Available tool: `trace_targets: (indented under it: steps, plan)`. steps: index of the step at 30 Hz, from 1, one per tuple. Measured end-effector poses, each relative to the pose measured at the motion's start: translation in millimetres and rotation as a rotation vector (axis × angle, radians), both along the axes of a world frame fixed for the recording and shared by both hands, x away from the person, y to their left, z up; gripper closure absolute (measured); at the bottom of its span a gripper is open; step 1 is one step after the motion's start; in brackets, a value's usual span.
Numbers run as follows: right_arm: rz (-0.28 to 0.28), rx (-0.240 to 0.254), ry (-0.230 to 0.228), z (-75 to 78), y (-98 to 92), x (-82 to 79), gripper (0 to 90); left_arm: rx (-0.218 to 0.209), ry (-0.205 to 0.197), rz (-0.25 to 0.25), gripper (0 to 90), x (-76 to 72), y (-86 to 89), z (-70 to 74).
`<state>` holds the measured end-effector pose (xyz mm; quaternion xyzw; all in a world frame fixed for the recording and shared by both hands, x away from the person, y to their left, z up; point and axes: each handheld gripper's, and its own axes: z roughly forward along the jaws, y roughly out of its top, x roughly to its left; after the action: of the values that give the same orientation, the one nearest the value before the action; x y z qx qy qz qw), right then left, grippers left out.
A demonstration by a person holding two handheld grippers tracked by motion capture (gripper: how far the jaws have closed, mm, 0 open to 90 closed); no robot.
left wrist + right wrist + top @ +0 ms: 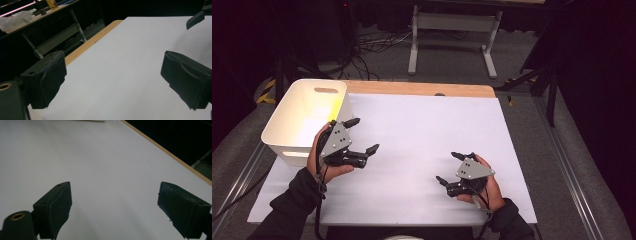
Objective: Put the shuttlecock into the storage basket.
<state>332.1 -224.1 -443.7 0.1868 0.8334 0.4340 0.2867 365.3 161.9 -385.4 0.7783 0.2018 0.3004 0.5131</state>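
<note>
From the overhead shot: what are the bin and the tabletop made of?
Bin: looks like moulded plastic, white, smooth, with rounded corners and a cut-out handle slot. Tabletop: light wood or wood-look board at the far edge, with a matte white sheet over it, paper or thin plastic.

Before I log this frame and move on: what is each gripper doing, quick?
Left gripper: open, holding nothing, beside the white bin.
Right gripper: open, holding nothing, over the white tabletop.
</note>
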Motion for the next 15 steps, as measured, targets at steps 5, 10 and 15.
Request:
trace_targets:
  steps: [5, 10, 15]
  plan:
    - [0.001, 0.000, 0.001, 0.0, 0.3, -1.2, 13.2, 0.008, 0.002, -0.002, 7.2, -0.9, -1.0, -4.9]
    - [0.000, 0.002, 0.000, 0.2, -0.2, -2.9, 13.1, 0.025, 0.003, -0.008, 7.5, -2.6, -2.6, -12.8]
    - [-0.004, 0.001, -0.002, 0.1, -0.5, -4.0, 13.1, 0.041, 0.009, -0.016, 7.5, -4.7, -2.8, -20.1]
